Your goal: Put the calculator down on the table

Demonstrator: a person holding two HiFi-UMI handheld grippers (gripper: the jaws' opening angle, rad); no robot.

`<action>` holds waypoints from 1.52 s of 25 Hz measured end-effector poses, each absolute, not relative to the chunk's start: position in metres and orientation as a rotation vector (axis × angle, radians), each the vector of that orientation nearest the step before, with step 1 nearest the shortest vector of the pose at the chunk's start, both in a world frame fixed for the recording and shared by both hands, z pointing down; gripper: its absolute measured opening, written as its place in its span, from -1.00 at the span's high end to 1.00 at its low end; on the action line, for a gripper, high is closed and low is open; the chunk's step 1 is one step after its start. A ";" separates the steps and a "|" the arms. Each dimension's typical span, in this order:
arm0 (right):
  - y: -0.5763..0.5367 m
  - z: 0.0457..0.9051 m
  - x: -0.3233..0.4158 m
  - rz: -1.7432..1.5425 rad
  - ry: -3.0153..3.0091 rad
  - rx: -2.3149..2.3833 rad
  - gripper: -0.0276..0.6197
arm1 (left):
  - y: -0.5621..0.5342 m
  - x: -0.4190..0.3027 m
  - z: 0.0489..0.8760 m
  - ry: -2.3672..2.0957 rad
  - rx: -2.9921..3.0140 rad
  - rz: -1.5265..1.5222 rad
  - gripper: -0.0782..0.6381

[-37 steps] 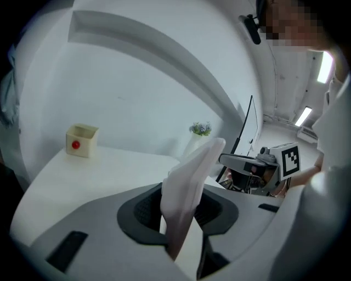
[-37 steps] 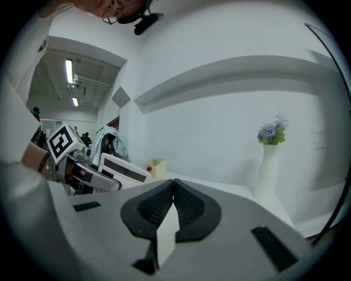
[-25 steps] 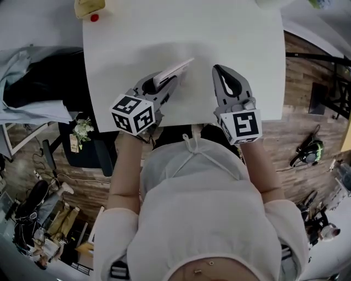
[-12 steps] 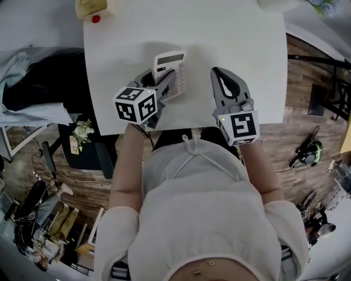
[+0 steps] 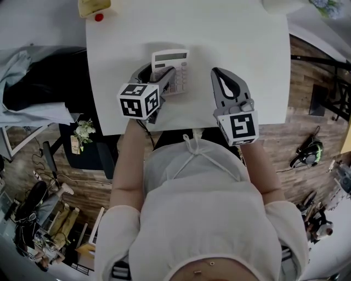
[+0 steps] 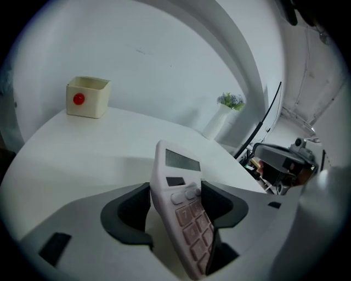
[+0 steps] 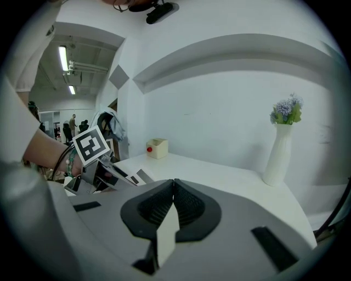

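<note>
A pale pink calculator (image 5: 171, 70) lies face up on the white table (image 5: 236, 33), its display at the far end. My left gripper (image 5: 155, 74) straddles its near left part. In the left gripper view the calculator (image 6: 184, 219) leans slantwise between the jaws, close against the right pad (image 6: 225, 200) with a clear gap to the left pad (image 6: 131, 211). The left gripper (image 6: 178, 197) has just been opening its jaws and stands wide, not pressing the calculator. My right gripper (image 5: 217, 71) rests to the right, apart from it; this right gripper (image 7: 174, 184) is shut and empty.
A cream box with a red dot (image 5: 93, 7) sits at the table's far left corner, seen as the cream box (image 6: 88, 97) ahead. A white vase with flowers (image 7: 281, 148) stands at the far right. Dark clutter and a chair lie left of the table.
The calculator, held edge-up a second ago, now lies flat and face up on the table. The left gripper moved forward and down, and its jaws opened. The right gripper stayed put.
</note>
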State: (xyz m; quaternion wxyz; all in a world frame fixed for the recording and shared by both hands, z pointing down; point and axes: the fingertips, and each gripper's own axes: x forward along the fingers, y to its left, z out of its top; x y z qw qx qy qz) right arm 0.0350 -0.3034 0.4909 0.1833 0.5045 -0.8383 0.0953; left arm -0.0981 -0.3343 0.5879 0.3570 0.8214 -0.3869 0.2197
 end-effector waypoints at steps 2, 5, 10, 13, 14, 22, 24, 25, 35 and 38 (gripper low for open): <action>-0.302 0.491 0.033 0.266 -2.367 1.418 0.90 | -0.335 -0.103 0.595 -1.047 2.123 0.636 -0.06; -0.301 0.490 0.037 0.266 -2.360 1.425 0.90 | -0.335 -0.099 0.595 -1.069 2.139 0.677 -0.08; -0.302 0.486 0.036 0.252 -2.357 1.439 0.90 | -0.333 -0.103 0.586 -1.095 2.180 0.706 -0.08; -0.303 0.480 0.037 0.236 -2.358 1.455 0.90 | -0.333 -0.106 0.568 -1.130 2.239 0.702 -0.08; -0.305 0.477 0.037 0.231 -2.361 1.461 0.90 | -0.335 -0.106 0.560 -1.145 2.266 0.694 -0.05; -0.306 0.443 0.029 0.139 -2.412 1.481 0.90 | -0.342 -0.112 0.453 -1.292 2.496 0.464 0.46; -0.304 0.434 0.032 0.118 -2.418 1.501 0.90 | -0.339 -0.112 0.425 -1.322 2.554 0.407 0.56; -0.303 0.430 0.034 0.107 -2.419 1.515 0.90 | -0.337 -0.113 0.413 -1.338 2.577 0.382 0.60; -0.307 0.365 0.063 -0.045 -2.445 1.651 0.90 | -0.323 -0.124 0.327 -1.423 2.759 0.216 0.73; -0.307 0.352 0.063 -0.077 -2.480 1.635 0.90 | -0.319 -0.130 0.306 -1.444 2.797 0.157 0.73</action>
